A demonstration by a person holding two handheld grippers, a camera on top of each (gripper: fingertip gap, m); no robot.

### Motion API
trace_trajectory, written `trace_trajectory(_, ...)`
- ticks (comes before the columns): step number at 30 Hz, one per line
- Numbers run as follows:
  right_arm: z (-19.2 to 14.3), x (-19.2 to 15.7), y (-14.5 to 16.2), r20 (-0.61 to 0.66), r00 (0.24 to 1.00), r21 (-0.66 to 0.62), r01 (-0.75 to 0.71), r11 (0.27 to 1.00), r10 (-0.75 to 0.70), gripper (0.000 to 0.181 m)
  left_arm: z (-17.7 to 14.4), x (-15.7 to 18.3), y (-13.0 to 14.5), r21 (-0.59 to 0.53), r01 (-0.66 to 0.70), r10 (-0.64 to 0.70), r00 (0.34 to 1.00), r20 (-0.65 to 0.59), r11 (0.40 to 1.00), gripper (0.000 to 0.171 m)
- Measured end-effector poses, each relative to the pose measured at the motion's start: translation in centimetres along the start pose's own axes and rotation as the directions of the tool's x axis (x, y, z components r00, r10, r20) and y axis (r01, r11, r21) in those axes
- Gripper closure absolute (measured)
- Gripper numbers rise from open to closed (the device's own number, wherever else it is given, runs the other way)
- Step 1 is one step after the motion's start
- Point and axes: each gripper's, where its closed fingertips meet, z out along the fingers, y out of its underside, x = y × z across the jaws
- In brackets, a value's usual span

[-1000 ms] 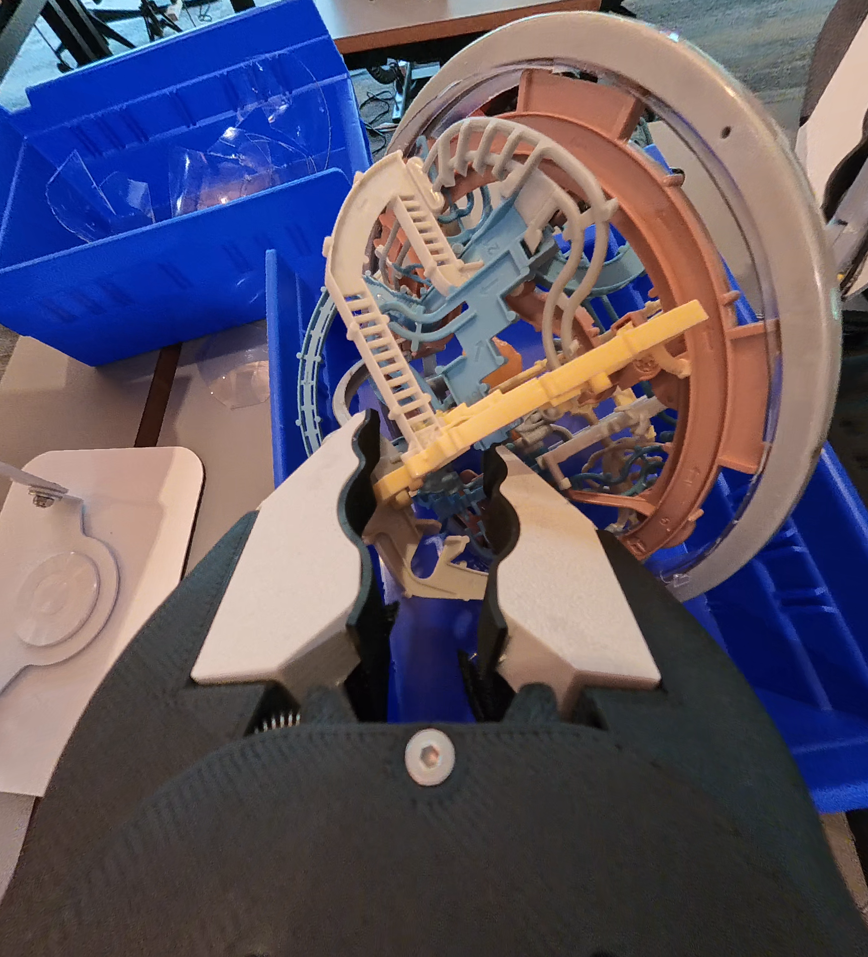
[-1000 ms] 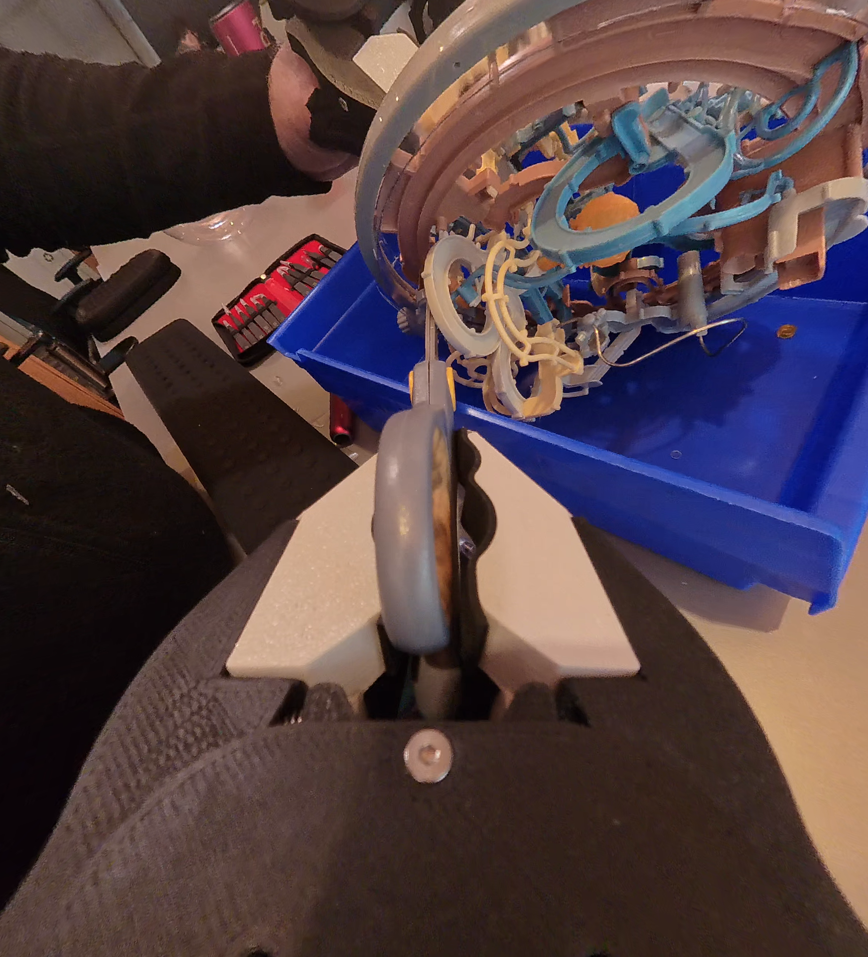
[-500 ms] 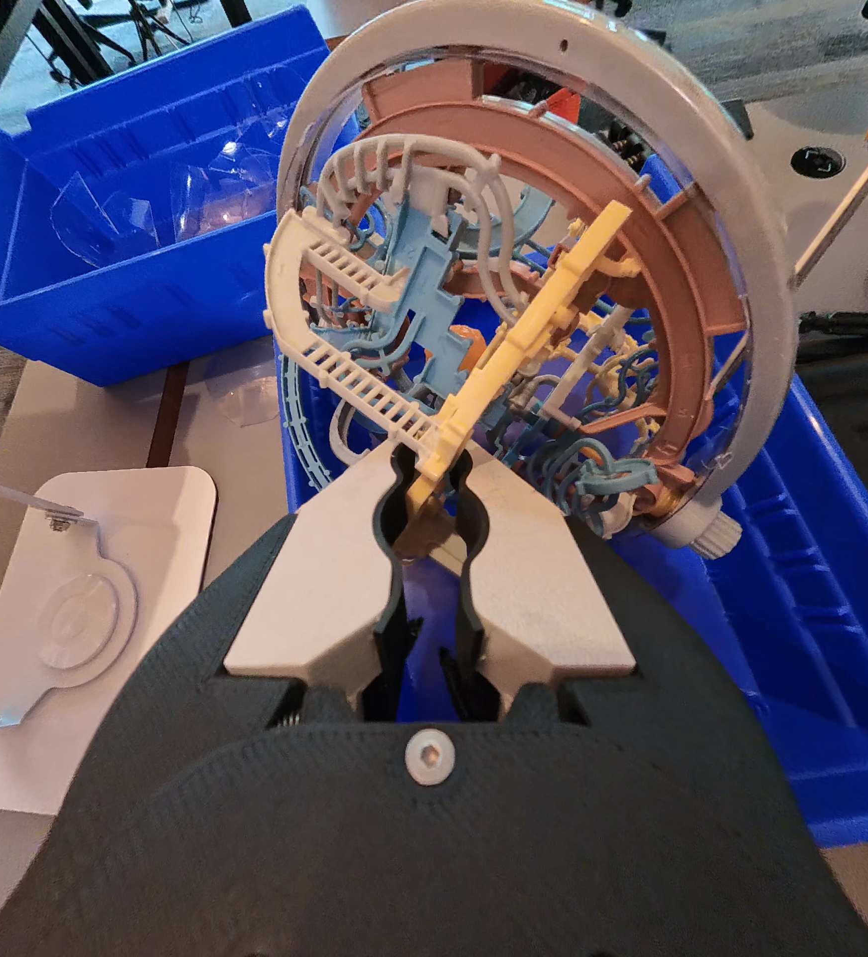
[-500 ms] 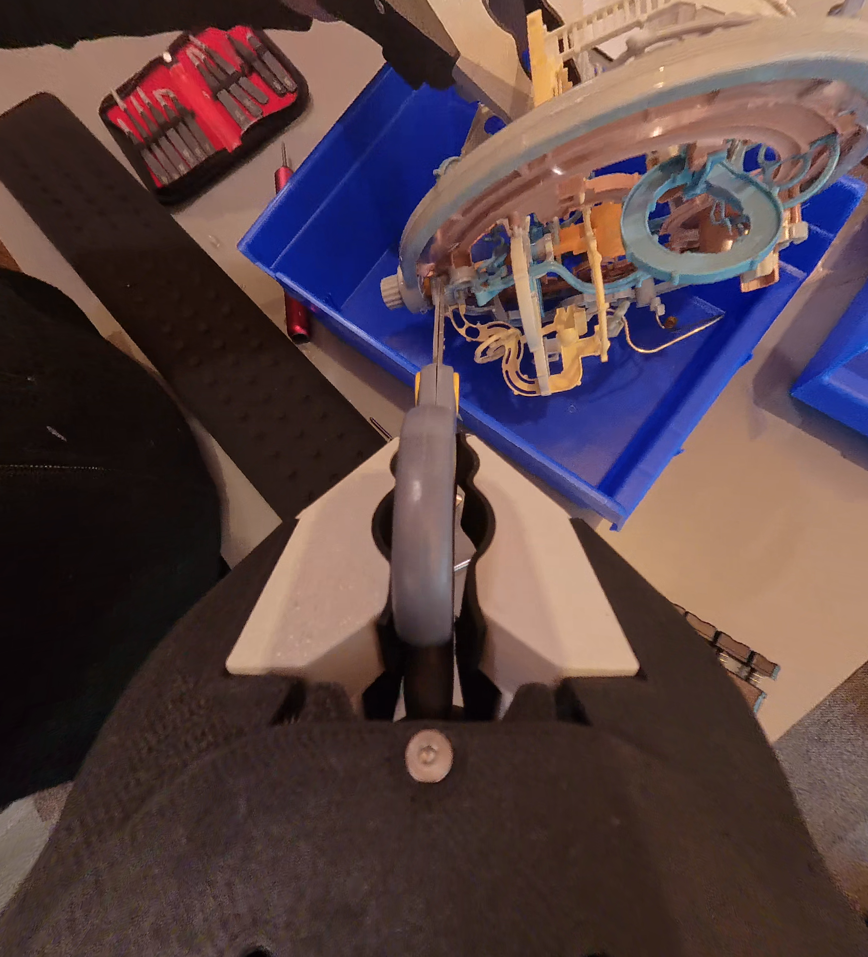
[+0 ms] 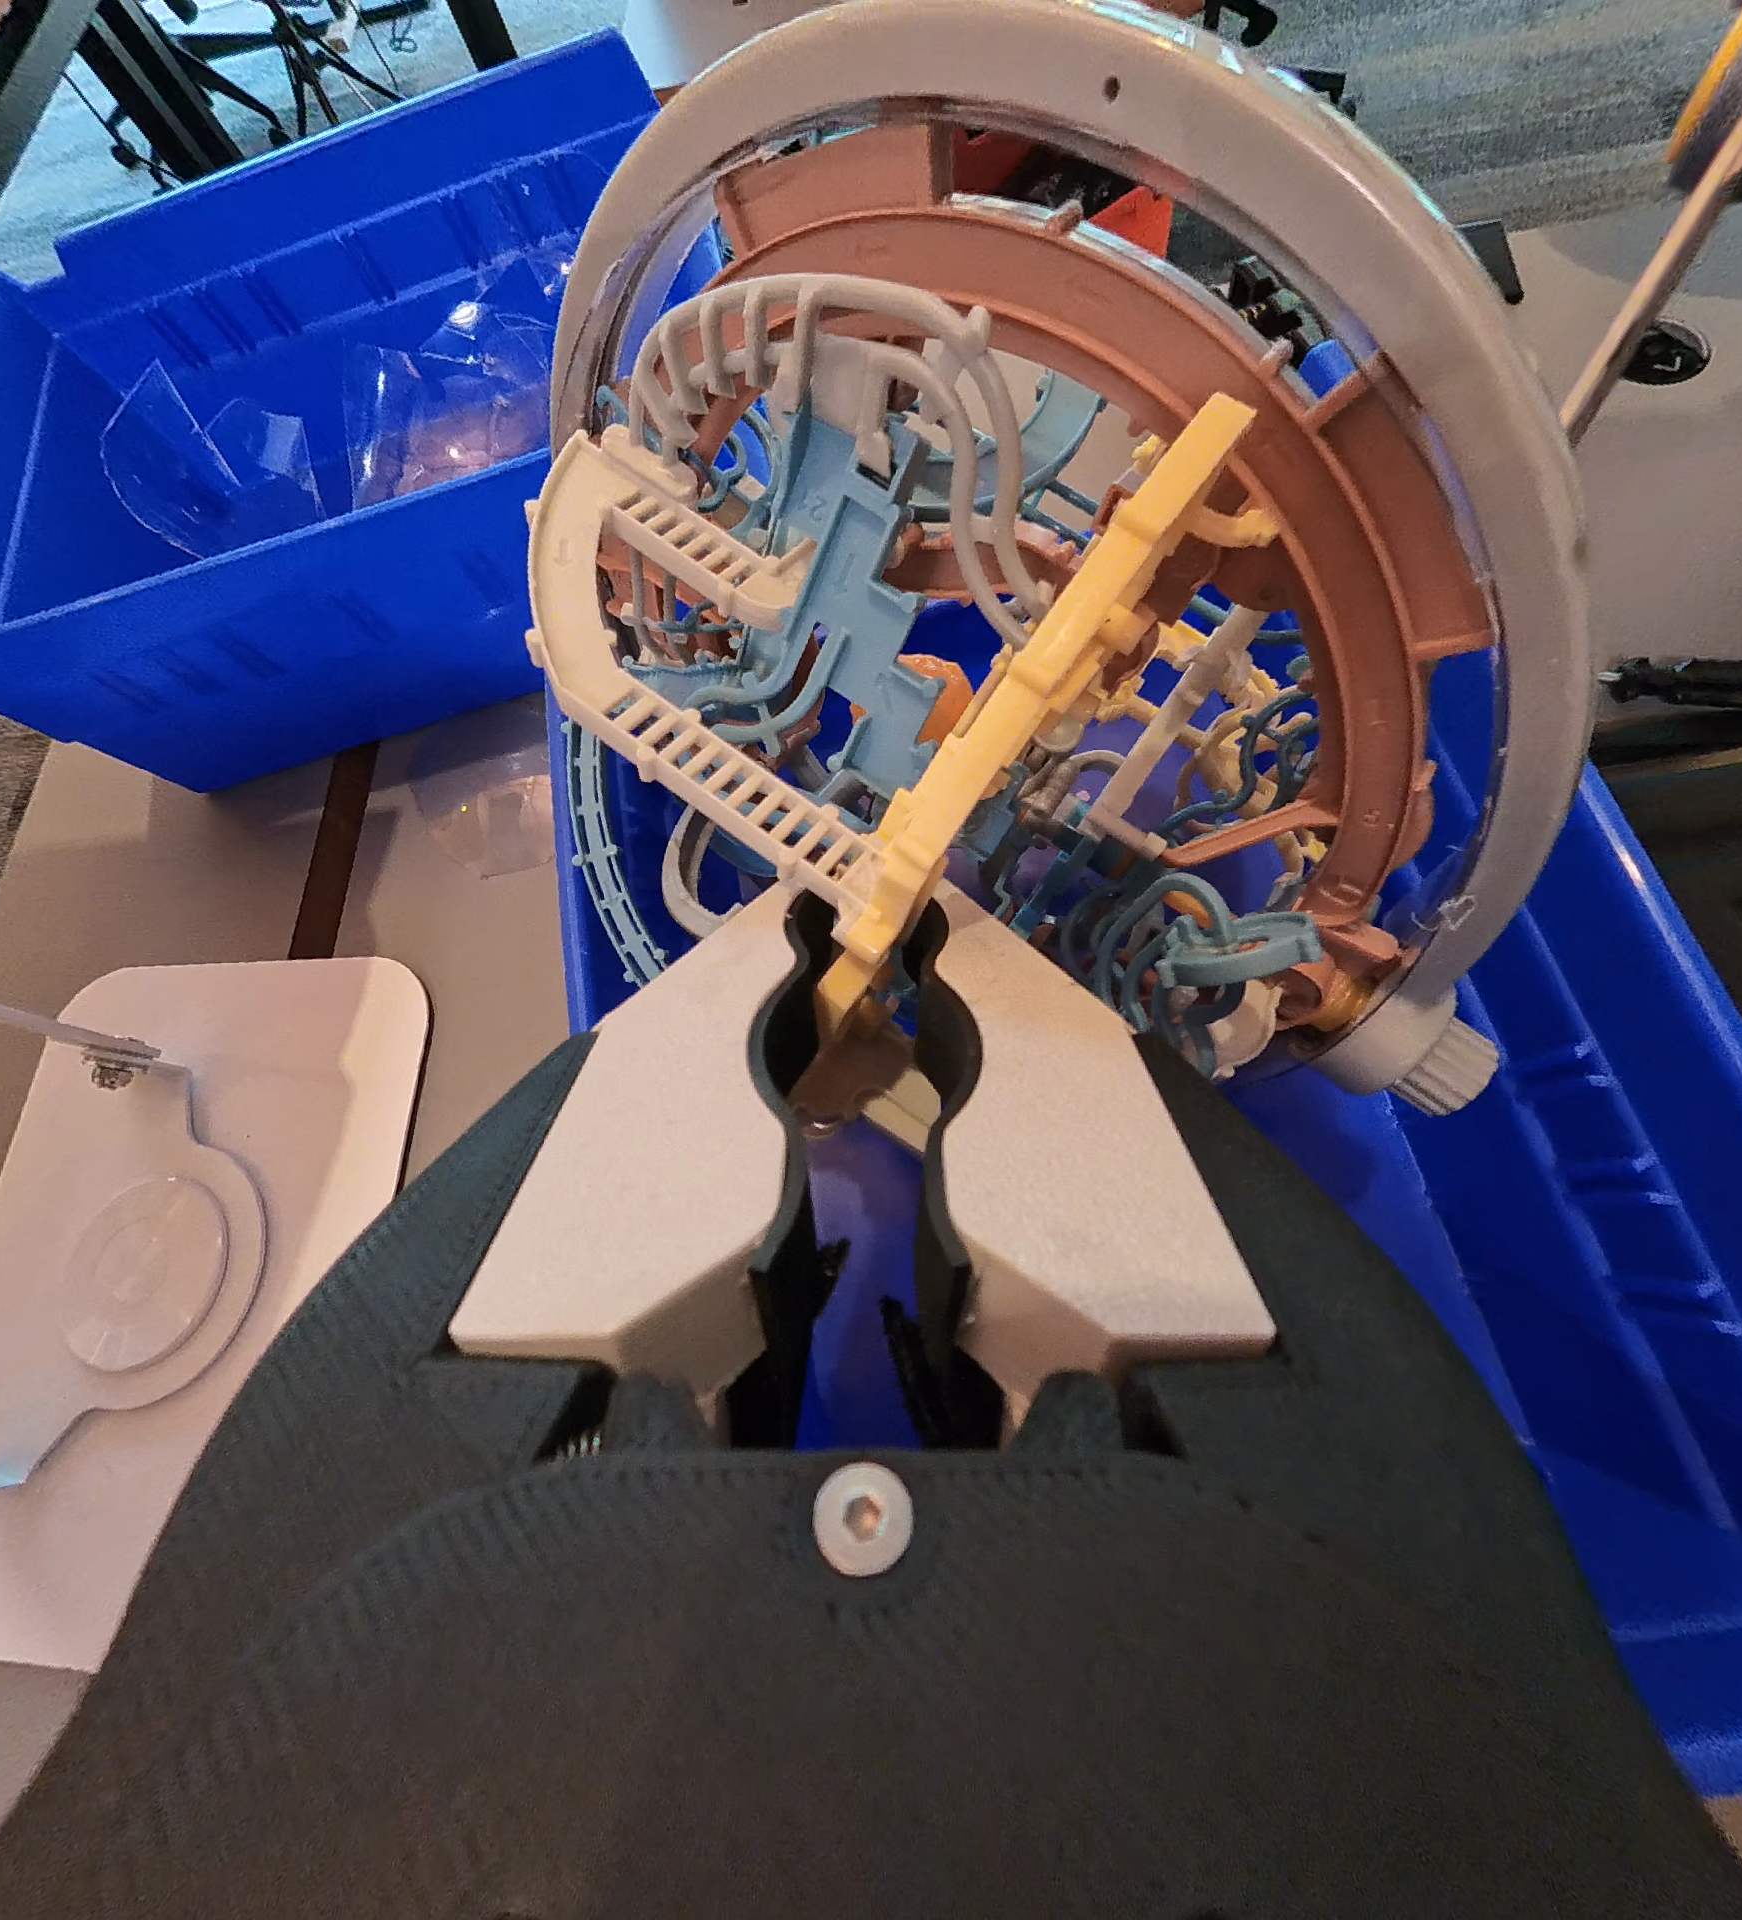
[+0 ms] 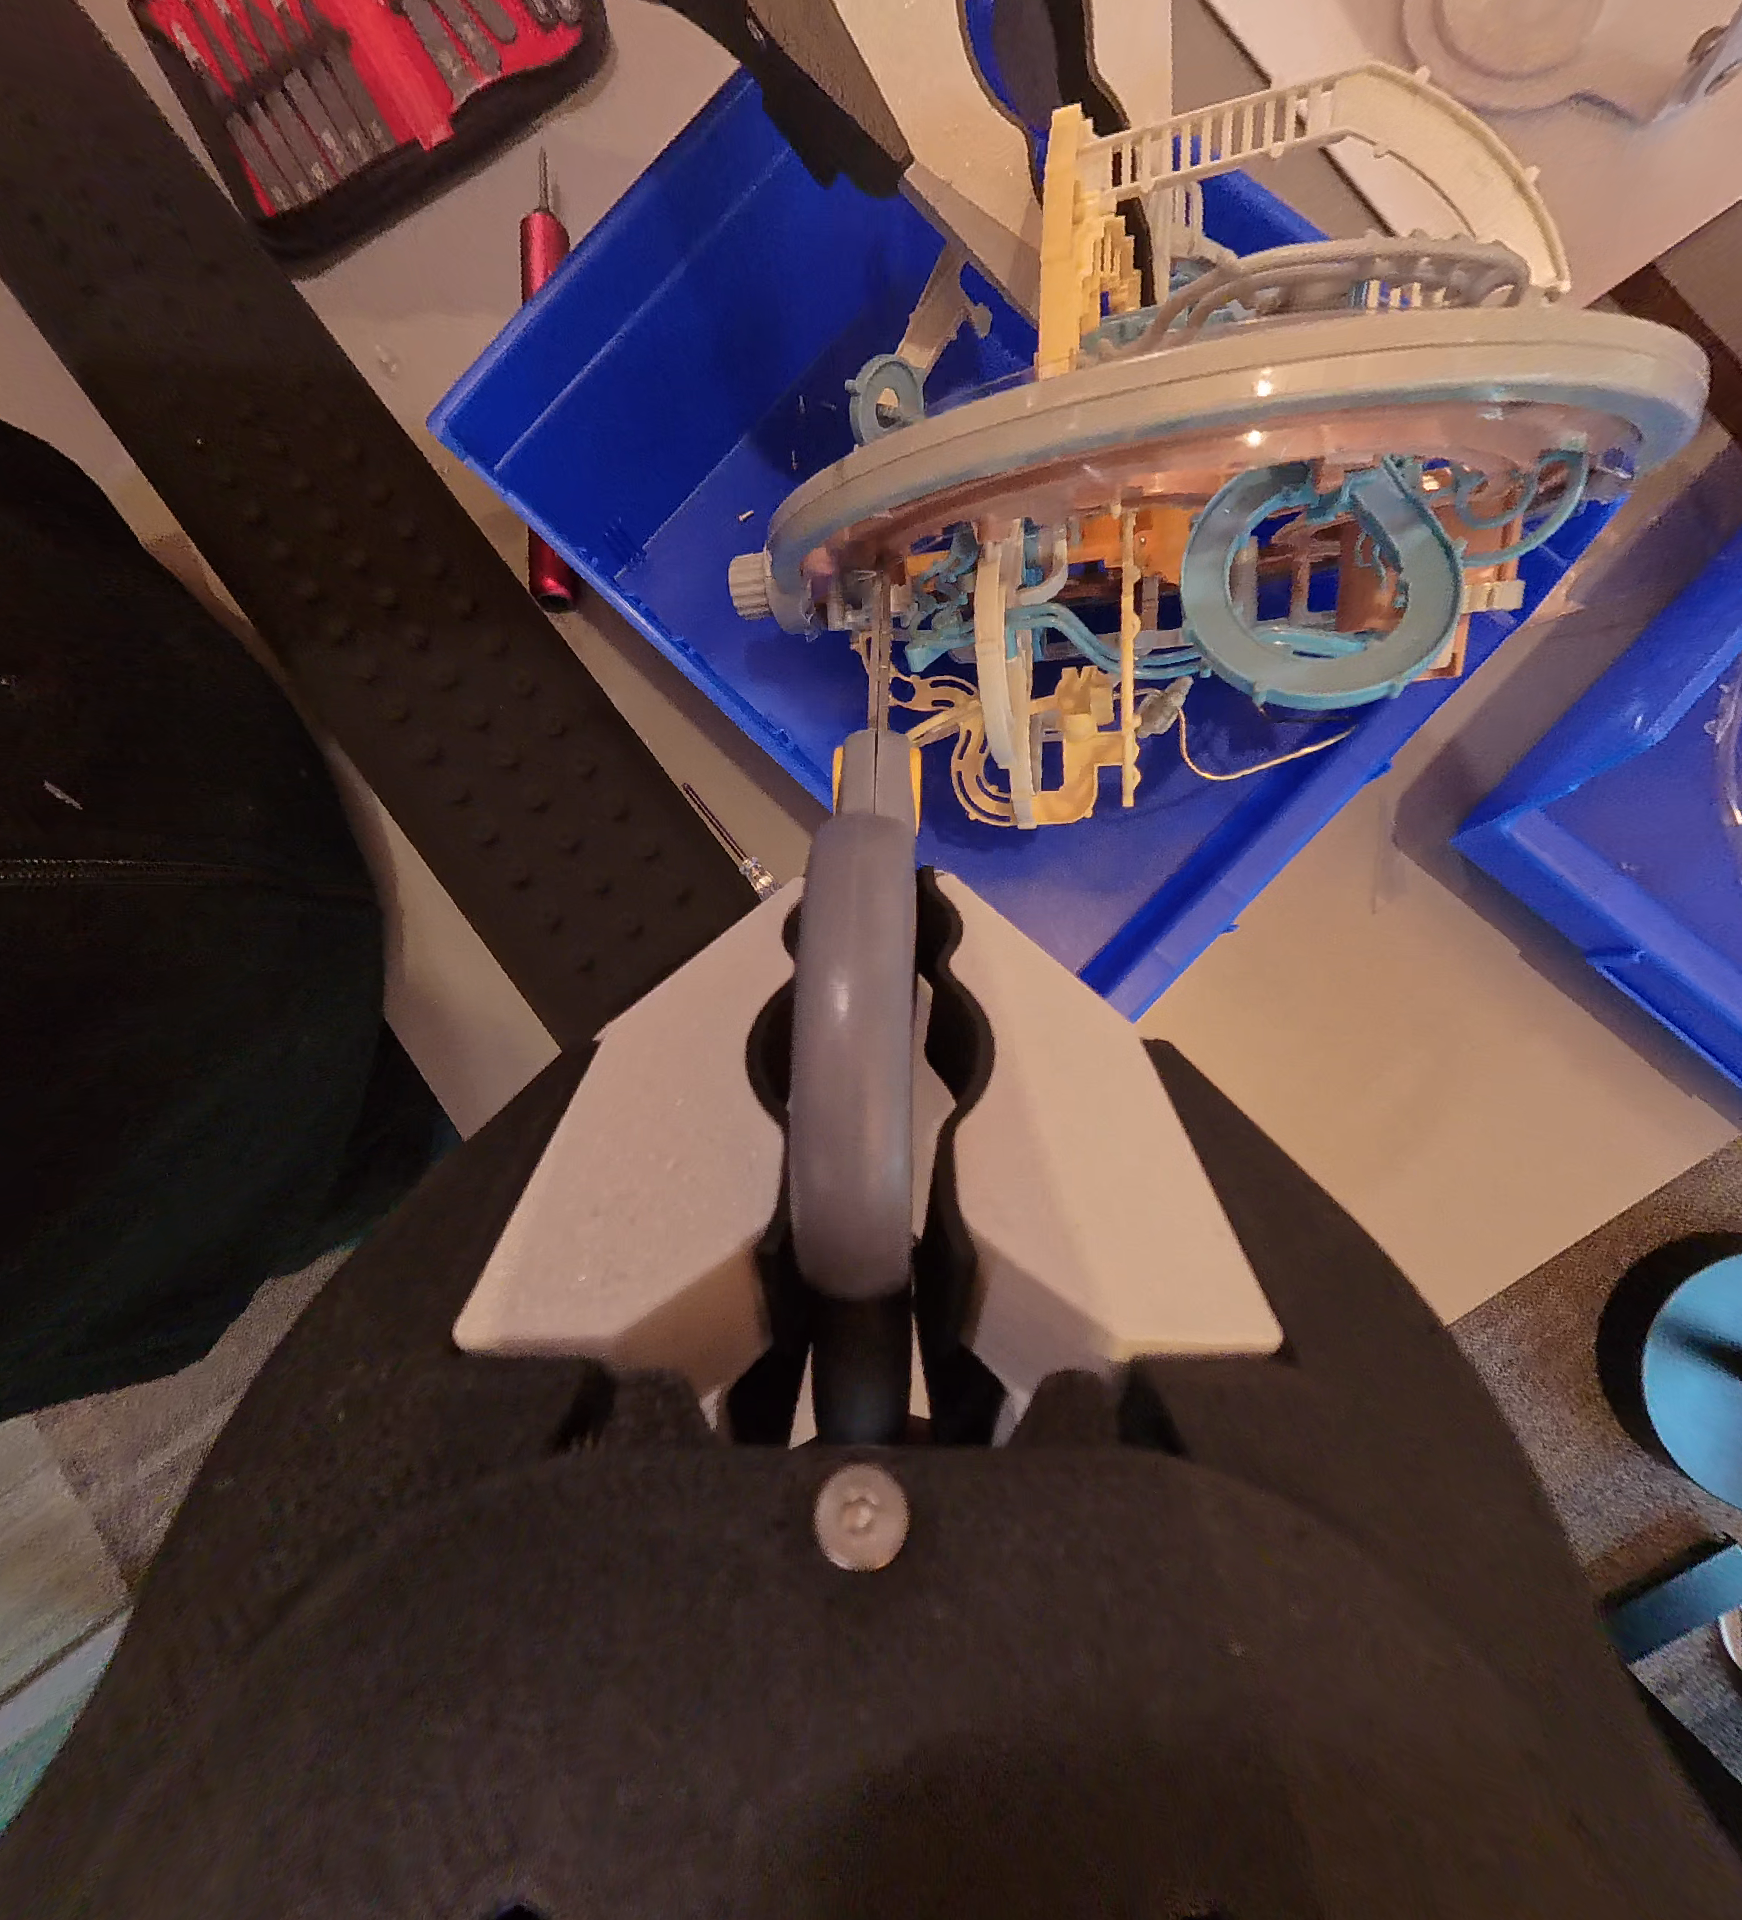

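We see the maze assembly (image 5: 1085, 582), a tangle of thin plastic tracks in pale blue, cream, yellow and terracotta set inside a smooth grey ring with a clear rim, held up above the near blue bin (image 5: 1615, 1299). The left gripper (image 5: 867, 971) has its pale, grainy fingers nearly closed on the lower end of the yellow track (image 5: 1038, 707), a flat notched bar that slants up across the ring. A small ribbed white knob (image 5: 1438, 1075) sticks out of the ring's lower edge.

From the right wrist view, the right gripper (image 6: 862, 914) is clamped on the rounded grey handle of a screwdriver (image 6: 851, 1060); its slim metal shaft reaches up to the underside of the ring near the knob. The near blue bin (image 6: 638, 343) beneath is hard, glossy plastic with ribbed walls; we make out only tiny specks on its floor.

A second blue bin (image 5: 254, 623) behind holds clear curved plastic shells (image 5: 223, 457). Beside it lies a white plate (image 5: 254, 1122) with a round clear disc and metal brackets. Farther off sit a red tool case (image 6: 368, 94), a red cylindrical tool (image 6: 545, 416) and a black dimpled mat (image 6: 306, 520).
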Motion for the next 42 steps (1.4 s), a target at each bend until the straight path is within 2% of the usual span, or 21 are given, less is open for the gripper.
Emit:
trace_trajectory(7,-0.7,0.5,-1.6,0.007,0.991,-0.223,0.131,0.966,-0.133,0.166,0.2,0.1,-0.3,-0.006,-0.011,0.011,1.0,0.009,1.0,0.16)
trace_trajectory(10,-1.1,0.8,-2.5,0.035,0.972,-0.36,0.228,0.905,-0.231,0.167,0.4,0.1,-0.3,-0.006,0.007,-0.007,1.0,0.017,1.0,0.16)
trace_trajectory(13,-0.9,0.9,-3.7,0.073,0.951,-0.443,0.3,0.845,-0.299,0.167,0.4,-0.3,-0.1,0.02,0.071,-0.071,0.997,0.017,0.997,0.161)
trace_trajectory(17,0.3,1.3,-4.3,0.108,0.948,-0.466,0.315,0.827,-0.301,0.167,0.5,0.0,0.1,0.027,0.062,-0.063,0.997,0.043,0.998,0.161)
trace_trajectory(24,0.2,1.5,-4.2,0.054,0.958,-0.482,0.273,0.832,-0.283,0.167,0.7,-0.3,-0.1,0.022,0.076,-0.078,0.994,0.08,0.997,0.161)
trace_trajectory(31,0.8,1.2,-4.9,0.045,0.921,-0.594,0.336,0.731,-0.387,0.167,1.0,-1.0,0.3,0.008,0.127,-0.127,0.977,0.169,0.992,0.164)
trace_trajectory(36,1.0,1.3,-5.8,0.084,0.902,-0.652,0.371,0.661,-0.423,0.168,1.1,-1.2,0.4,0.015,0.167,-0.167,0.971,0.173,0.986,0.164)
trace_trajectory(42,2.2,1.5,-5.6,0.105,0.889,-0.726,0.375,0.576,-0.446,0.167,1.5,-1.3,0.5,0.009,0.143,-0.142,0.965,0.223,0.99,0.163)
